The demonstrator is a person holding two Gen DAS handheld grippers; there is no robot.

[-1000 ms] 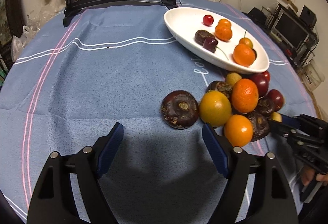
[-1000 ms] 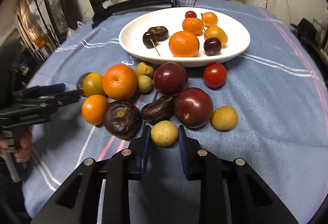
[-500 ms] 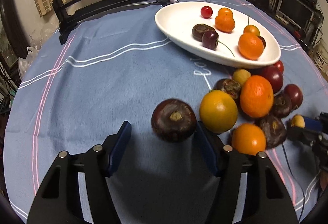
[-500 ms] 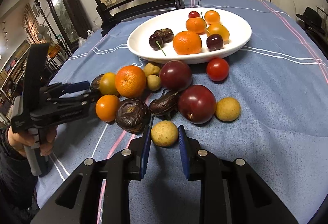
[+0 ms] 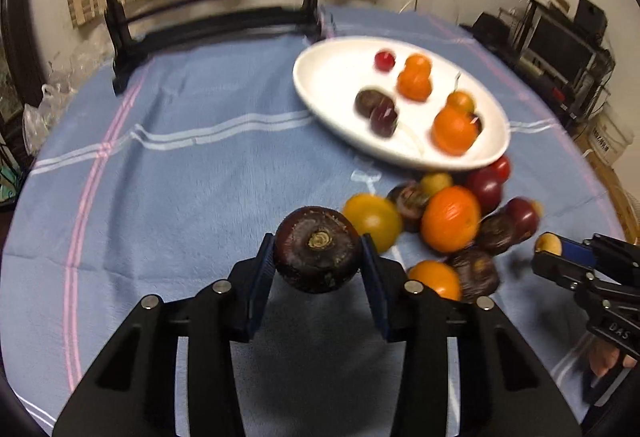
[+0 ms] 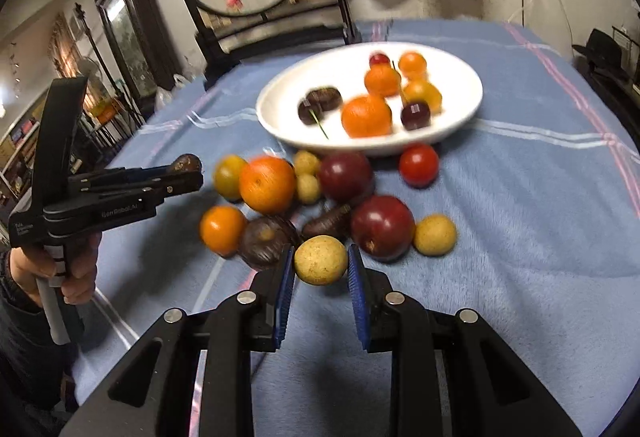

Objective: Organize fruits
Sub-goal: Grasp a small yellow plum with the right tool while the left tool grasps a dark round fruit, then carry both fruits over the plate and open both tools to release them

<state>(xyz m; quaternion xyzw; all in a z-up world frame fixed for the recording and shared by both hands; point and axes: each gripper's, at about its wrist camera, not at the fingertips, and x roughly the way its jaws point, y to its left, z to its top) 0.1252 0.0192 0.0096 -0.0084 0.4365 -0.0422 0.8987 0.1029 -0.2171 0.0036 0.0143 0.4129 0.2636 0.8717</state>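
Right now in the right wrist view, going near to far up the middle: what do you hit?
Right gripper shut on the tan round fruit → dark red plum → red cherry tomato → white plate of fruit → black chair.

A blue cloth [image 5: 192,173] striped in white and pink is seen under a white plate [image 5: 332,85]. A dark purple-brown fruit [image 5: 318,249] and a tan fruit [image 6: 321,259] are gripped by blue pads [image 6: 285,287].

Dark round fruit [image 5: 318,249] between jaws; tan fruit [image 6: 321,259] likewise.
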